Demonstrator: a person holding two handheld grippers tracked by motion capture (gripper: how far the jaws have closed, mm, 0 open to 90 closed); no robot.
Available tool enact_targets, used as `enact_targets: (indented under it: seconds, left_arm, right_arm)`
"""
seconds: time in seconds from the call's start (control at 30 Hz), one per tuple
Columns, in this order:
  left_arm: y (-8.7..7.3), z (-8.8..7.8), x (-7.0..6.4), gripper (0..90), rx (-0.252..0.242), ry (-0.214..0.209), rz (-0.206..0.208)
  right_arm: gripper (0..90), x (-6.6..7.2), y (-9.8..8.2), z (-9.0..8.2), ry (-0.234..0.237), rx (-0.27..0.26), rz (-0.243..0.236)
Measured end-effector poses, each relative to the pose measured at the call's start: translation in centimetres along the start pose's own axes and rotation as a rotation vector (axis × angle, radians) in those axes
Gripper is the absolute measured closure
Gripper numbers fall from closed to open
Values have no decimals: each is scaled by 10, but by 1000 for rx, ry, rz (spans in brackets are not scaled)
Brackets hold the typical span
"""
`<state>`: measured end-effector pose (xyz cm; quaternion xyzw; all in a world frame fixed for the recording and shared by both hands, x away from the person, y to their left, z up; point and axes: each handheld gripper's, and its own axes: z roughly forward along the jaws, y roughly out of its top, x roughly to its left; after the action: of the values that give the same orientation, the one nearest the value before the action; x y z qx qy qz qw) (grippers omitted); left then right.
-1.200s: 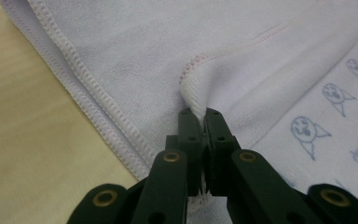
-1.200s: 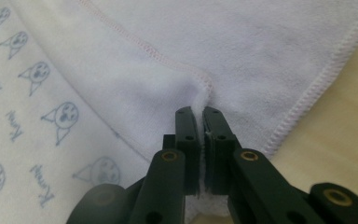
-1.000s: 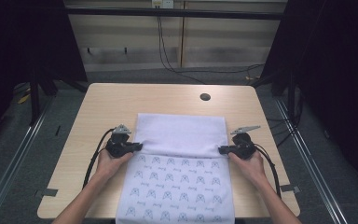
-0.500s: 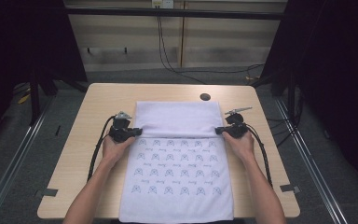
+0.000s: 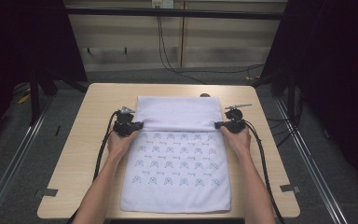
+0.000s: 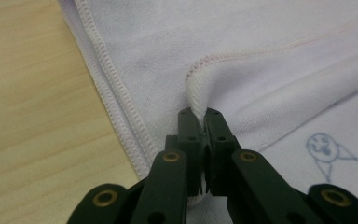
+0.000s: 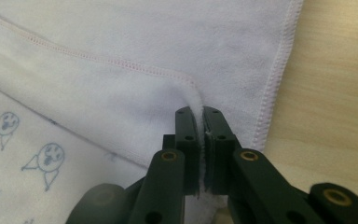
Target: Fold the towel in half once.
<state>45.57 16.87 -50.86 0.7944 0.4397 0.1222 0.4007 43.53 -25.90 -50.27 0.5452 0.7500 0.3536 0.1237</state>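
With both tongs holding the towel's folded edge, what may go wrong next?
The left tongs and right tongs pinch only a thin hem of the towel, so it might slip out. If one hand moves ahead, the fold may end up crooked. The towel's near edge lies at the table edge and could slide off.

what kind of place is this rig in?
Probably a lab recording bay, not a home: one bare wooden table ringed by black curtains, metal floor rails, loose cables along the back wall, tape marks on the floor.
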Motion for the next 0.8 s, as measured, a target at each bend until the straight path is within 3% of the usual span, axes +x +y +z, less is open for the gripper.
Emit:
enact_targets:
  seconds: [0.1, 0.13, 0.33, 0.37, 0.47, 0.5, 0.53, 0.57, 0.7, 0.8]
  left_arm:
    - [-1, -7, 2, 875, -11, -36, 3]
    - [1, -15, 4, 874, -28, -60, 8]
    - [12, -37, 3, 873, -85, -91, 32]
    - [15, -45, 2, 872, -104, -109, 32]
    - [18, -53, 0, 871, -130, -120, 34]
    - [21, -62, -2, 871, -160, -136, 34]
    - [21, -62, -2, 871, -160, -136, 34]
    - [24, -71, -2, 871, -196, -148, 26]
    - [32, -86, -3, 870, -232, -182, 46]
    - [45, -108, -6, 871, -279, -197, 71]
  right_arm:
    - [863, 1, 0, -2, -1, -7, -16]
    - [863, 1, 1, -7, 20, -39, -21]
    - [862, 0, 9, -24, 67, -105, -14]
    - [862, 3, 13, -33, 85, -135, -29]
    - [862, 6, 19, -45, 100, -162, -44]
    - [862, 7, 25, -58, 123, -198, -50]
    - [862, 7, 25, -58, 123, -198, -50]
    - [862, 9, 31, -72, 133, -219, -68]
    - [862, 11, 41, -92, 148, -254, -89]
    - [862, 18, 53, -115, 159, -301, -133]
